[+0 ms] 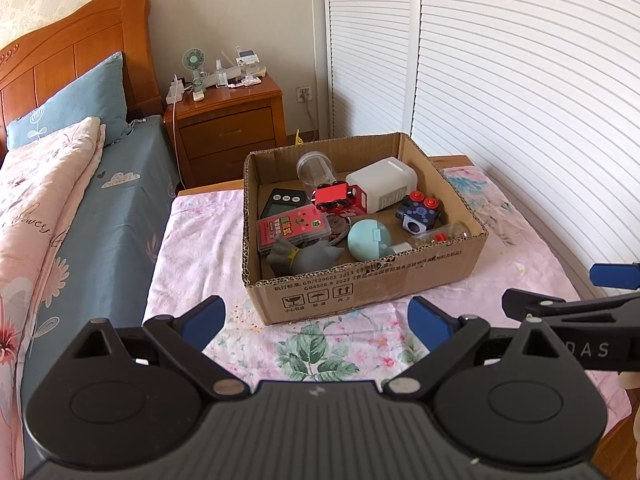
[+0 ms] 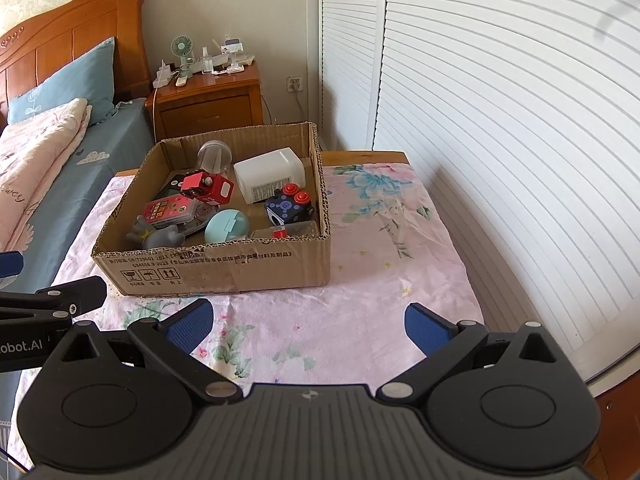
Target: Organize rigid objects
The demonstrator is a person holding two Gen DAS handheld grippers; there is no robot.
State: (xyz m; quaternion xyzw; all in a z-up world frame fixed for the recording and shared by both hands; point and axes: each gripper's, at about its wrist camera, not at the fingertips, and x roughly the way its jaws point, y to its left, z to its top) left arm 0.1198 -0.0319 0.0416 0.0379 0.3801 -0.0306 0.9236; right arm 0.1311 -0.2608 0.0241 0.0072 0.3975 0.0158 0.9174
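- Cardboard box (image 1: 360, 280): sits on a table with a pink floral cloth (image 1: 192, 240) at the foot of the bed; open top, holding every loose object in view.
- Contents, far side: clear plastic jar (image 1: 312, 168) lying on its side; white rectangular bottle (image 1: 382, 188) on its side, label print too small to read.
- Contents, middle: red toy train (image 1: 338, 198) resting on other items; dark blue toy cube with red knobs (image 1: 418, 212); black device with three round buttons (image 1: 285, 200).
- Contents, near side: pink card case (image 1: 292, 230), characters on it not legible; teal round case (image 1: 370, 240); grey animal figure (image 1: 304, 258); small clear bottle with red part (image 1: 442, 236) against the front wall.
- Box front: printed Chinese text with "GB/T29601 2013" and "GB4806.9 2023", plus three handling symbols.
- Left gripper (image 1: 316, 318): fingers spread apart, nothing between them, short of the box.
- Right gripper (image 2: 308, 320): likewise spread and empty, above the bare cloth; its body reads "DAS", the left's "obot.AI", both cut off.
- Step, as judged: nothing is grasped; either sorting is done or a pick is about to begin.
- Next move, if picking: reach over the front wall, take a top-lying item such as the train.
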